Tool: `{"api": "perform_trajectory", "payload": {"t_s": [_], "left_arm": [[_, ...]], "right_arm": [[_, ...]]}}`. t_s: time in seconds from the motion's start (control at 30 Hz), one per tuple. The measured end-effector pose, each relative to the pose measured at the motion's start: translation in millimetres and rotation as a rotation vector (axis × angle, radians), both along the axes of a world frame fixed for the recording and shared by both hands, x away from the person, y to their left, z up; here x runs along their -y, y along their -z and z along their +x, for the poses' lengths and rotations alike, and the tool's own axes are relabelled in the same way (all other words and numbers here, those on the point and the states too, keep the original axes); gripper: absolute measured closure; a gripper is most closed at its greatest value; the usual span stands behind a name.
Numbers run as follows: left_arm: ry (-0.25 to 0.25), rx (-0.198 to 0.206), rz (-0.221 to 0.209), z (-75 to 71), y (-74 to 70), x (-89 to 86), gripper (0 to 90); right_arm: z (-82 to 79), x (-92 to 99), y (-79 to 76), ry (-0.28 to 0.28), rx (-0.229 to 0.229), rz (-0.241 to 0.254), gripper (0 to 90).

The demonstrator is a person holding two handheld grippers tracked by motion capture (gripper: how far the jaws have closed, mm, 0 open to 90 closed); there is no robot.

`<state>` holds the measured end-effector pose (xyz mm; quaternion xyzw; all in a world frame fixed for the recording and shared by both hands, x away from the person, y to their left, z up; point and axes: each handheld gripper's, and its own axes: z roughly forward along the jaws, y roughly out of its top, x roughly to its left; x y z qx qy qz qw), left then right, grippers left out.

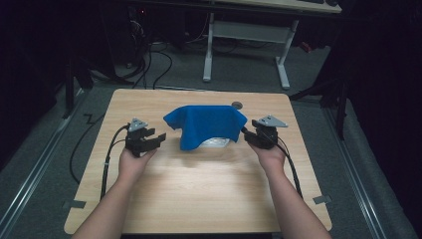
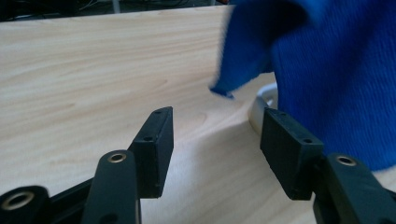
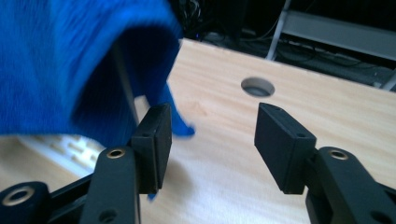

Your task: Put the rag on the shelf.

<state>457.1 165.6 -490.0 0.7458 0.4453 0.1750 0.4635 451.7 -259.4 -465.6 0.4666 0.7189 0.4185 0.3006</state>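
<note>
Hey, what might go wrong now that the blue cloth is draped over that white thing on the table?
1. The blue knitted cloth hangs unevenly, leaving part of the white slotted object bare; it may slip off.
2. A cloth corner dangles beside the right hand-held gripper, whose jaws stand open; pulling back could snag it.
3. The left hand-held gripper, also open, sits close to the cloth's edge and could nudge it.

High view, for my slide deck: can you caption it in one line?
Blue cloth draped over a white object on a wooden table, open left tool and right tool flanking it.
</note>
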Motion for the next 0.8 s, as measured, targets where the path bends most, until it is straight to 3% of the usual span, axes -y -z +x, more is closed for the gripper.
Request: {"api": "perform_trajectory", "payload": {"t_s": [0.13,0.2,0.4,0.47,0.53,0.63,0.73,0.8], "left_arm": [[0.004,-0.005,-0.004,-11.3,6.7,-5.1,45.1],[0.008,-0.003,0.002,-16.4,8.4,-6.9,44.8],[0.028,-0.001,-0.007,-33.3,8.4,-9.3,44.4],[0.039,0.009,-0.006,-41.1,8.2,-8.7,44.2],[0.053,0.008,-0.002,-49.1,7.7,-8.2,44.1],[0.071,0.01,-0.006,-63.2,8.1,-7.9,43.7],[0.086,0.001,-0.019,-77.2,9.4,-7.9,43.5],[0.098,-0.008,-0.023,-89.1,12.2,-6.5,43.4]], "right_arm": [[-7.7,1.3,0.3,-0.011,-0.012,-0.017,44.5],[-13.9,1.3,0.7,-0.015,0.027,-0.013,44.6],[-28.2,-3.4,-1.3,-0.045,-0.004,-0.036,39.9],[-37.2,-4.9,-0.1,-0.055,0.036,-0.033,40.0],[-46.2,-6.7,1.6,-0.065,0.043,-0.04,38.4],[-58.9,-9.5,3.1,-0.077,0.004,-0.078,34.0],[-78.7,-8.0,7.7,-0.086,0.067,-0.069,34.0],[-91.3,-6.3,11.6,-0.078,0.051,-0.064,32.7]]}}
